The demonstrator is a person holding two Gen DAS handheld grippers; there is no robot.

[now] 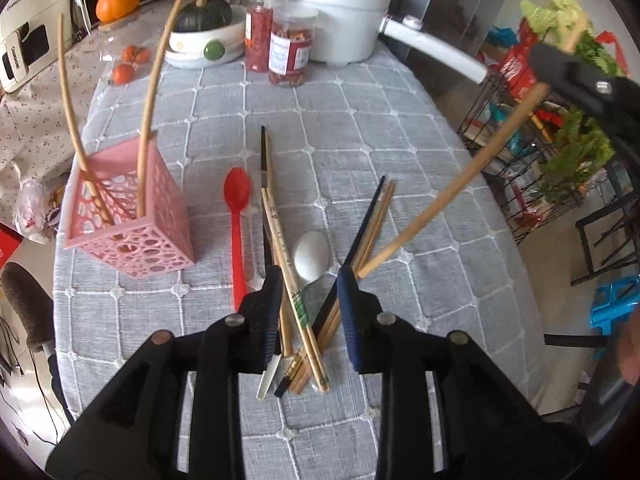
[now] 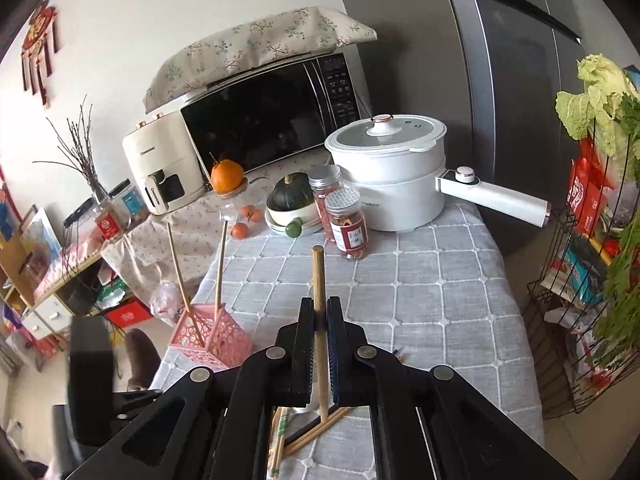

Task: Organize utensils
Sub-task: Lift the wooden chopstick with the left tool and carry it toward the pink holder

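On the grey checked tablecloth (image 1: 400, 152) lies a loose pile of wooden and dark chopsticks (image 1: 280, 236), with a white spoon (image 1: 312, 256) among them and a red spoon (image 1: 238, 216) to their left. My left gripper (image 1: 309, 284) is low over the pile, open, its jaws on either side of several sticks without pressing them. A pink perforated holder (image 1: 132, 216) at the left has two long chopsticks standing in it. My right gripper (image 2: 320, 316) is shut on a single wooden chopstick (image 2: 319, 280), held above the table to the right of the pile.
At the table's far end stand a white electric pot (image 1: 332, 20) with a long handle, two jars (image 1: 290, 52) and a bowl with a green squash (image 1: 204, 36). A wire rack of vegetables (image 1: 560, 140) stands off the right edge. A microwave (image 2: 272, 120) is behind.
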